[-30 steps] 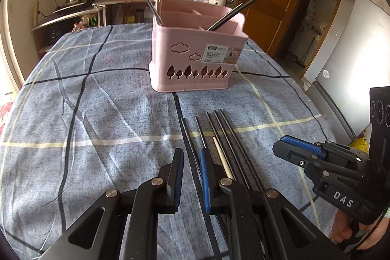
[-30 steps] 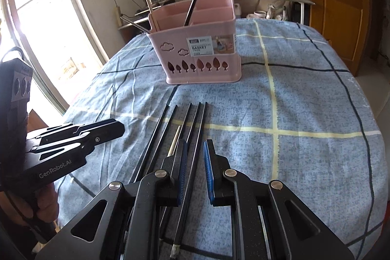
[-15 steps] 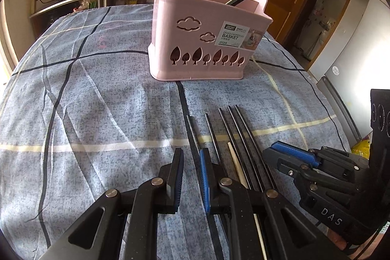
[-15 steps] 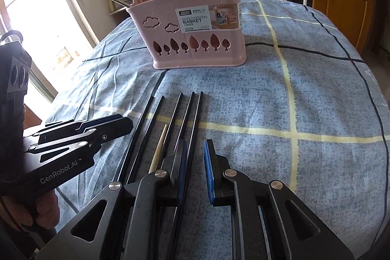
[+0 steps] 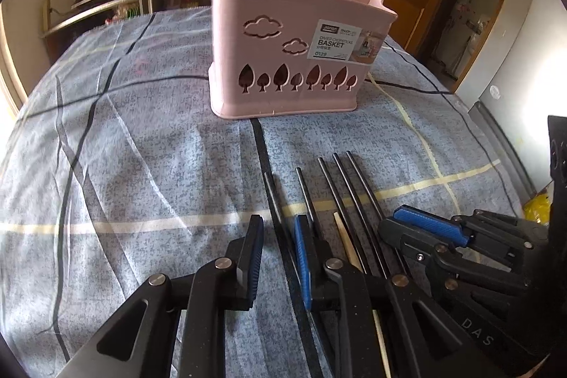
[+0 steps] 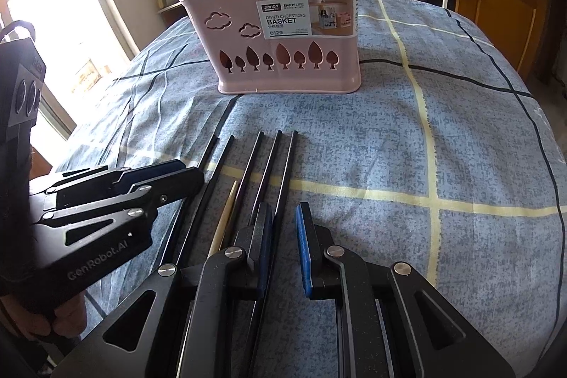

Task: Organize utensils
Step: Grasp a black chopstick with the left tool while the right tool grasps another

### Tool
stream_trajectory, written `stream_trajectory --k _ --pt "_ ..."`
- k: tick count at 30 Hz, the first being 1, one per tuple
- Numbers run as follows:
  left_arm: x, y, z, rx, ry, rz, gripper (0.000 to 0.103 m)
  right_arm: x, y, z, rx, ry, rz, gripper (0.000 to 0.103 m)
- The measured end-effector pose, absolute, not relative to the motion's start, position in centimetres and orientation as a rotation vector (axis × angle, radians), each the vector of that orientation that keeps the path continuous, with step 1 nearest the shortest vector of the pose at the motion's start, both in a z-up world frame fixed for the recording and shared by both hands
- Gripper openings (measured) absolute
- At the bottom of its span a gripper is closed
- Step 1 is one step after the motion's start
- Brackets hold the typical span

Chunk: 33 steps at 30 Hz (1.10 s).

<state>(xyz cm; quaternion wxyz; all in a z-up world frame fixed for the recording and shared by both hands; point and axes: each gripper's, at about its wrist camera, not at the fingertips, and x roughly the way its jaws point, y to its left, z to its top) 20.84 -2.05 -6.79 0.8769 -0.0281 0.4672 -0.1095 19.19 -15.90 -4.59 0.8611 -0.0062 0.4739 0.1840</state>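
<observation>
My two claws hang low over a row of chopsticks on a worktop [image 6: 460,137] covered in a blue checked cloth. In the left wrist view, my left claw [image 5: 278,257] stands at a narrow gap with its jaws just having opened a little; the leftmost black chopstick [image 5: 274,197] runs on the cloth between the blue pads, and I cannot tell whether either pad touches it. My right claw [image 6: 285,247] is likewise narrow; in its own view the rightmost black chopstick [image 6: 285,179] runs up between the pads, close along the left one, and whether it is pinched I cannot tell. The black chopsticks [image 6: 255,165] lie side by side, tips toward 12 o'clock, with one pale wooden chopstick [image 6: 226,211] among them. Beyond their tips, at 12 o'clock, the pink chopstick basket [image 5: 294,59] stands upright with several utensils leaning out of its compartments. In the right wrist view a hand [image 6: 67,317] shows at 8 o'clock on the left claw's handle.
</observation>
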Motion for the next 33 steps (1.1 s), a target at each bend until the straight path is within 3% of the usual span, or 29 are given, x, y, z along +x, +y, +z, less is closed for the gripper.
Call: stream_trajectory --k 2,4,22,26,28,33 --pt "20.9 -2.3 -6.9 -0.030 0.968 -0.222 0.016 19.2 -16.0 -4.6 -0.014 0.996 0.378 0.012" --pt "20.8 -2.1 -6.9 -0.023 0.969 -0.218 0.008 19.2 -16.2 -4.6 -0.013 0.998 0.372 0.009" --pt "20.5 1.6 -6.8 -0.112 1.015 -0.215 0.008 20.4 -18.2 -4.5 0.039 1.048 0.326 0.009" --pt "20.5 1.2 -6.9 -0.123 1.009 -0.191 0.011 21.0 -17.7 -4.6 0.023 1.053 0.310 0.009" --pt "20.3 0.7 -6.9 -0.107 0.999 -0.186 0.018 21.1 -17.6 -4.6 0.029 1.053 0.296 0.009" --pt "19.9 -0.5 -6.9 -0.048 0.985 -0.154 0.018 20.7 -17.1 -4.6 -0.010 1.038 0.280 0.008"
